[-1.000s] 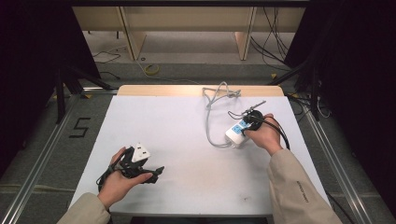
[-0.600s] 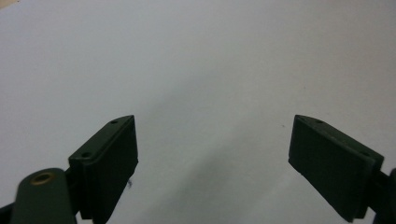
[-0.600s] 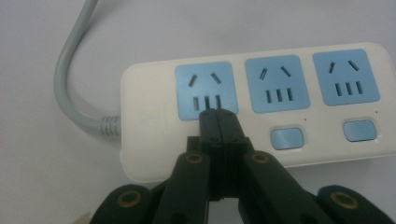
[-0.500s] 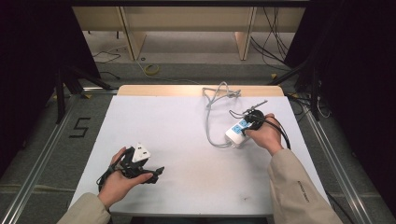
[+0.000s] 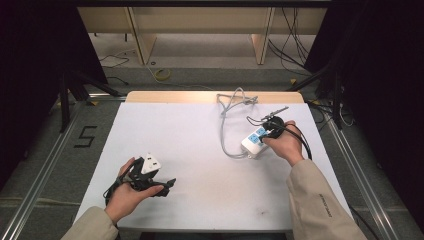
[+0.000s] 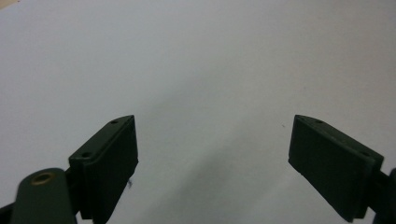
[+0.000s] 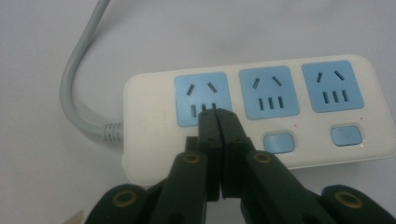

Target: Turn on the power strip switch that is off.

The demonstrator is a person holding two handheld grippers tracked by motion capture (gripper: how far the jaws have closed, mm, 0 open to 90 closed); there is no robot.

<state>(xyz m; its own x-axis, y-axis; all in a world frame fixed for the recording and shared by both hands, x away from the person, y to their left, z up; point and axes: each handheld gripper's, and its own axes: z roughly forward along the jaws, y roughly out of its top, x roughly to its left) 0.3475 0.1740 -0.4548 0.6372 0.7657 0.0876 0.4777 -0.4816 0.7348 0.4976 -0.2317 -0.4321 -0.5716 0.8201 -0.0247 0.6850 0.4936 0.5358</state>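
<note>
The right gripper (image 7: pixel 218 116) is resting with its jaws closed together, tips down on the power strip (image 7: pixel 254 114). Nothing is caught between the jaws. The tips are covering the spot below the first blue socket (image 7: pixel 201 99), in line with the two blue switch buttons (image 7: pixel 279 142) beside it. Judged from this, the step in hand is the pressing of the first socket's switch with the closed jaw tips; the button itself is hidden under the tips, so whether it is already pushed in cannot be told.

In the high view the power strip (image 5: pixel 256 140) is lying on the right half of the white table (image 5: pixel 200 145), angled, with its grey cord (image 5: pixel 226 125) looping back toward the far edge. The right gripper (image 5: pixel 272 131) is sitting over the strip's near end, held by the right hand (image 5: pixel 285 145).

The left gripper (image 6: pixel 212 154) is idling with its jaws wide apart over bare table, holding nothing. In the high view it (image 5: pixel 167 184) is lying low near the front left, well apart from the strip.

The next move is likely calling for a short, straight push downward, then a clean lift. The light strip may be sliding or tipping under an off-centre push, so the left gripper may be needed to steady it.
</note>
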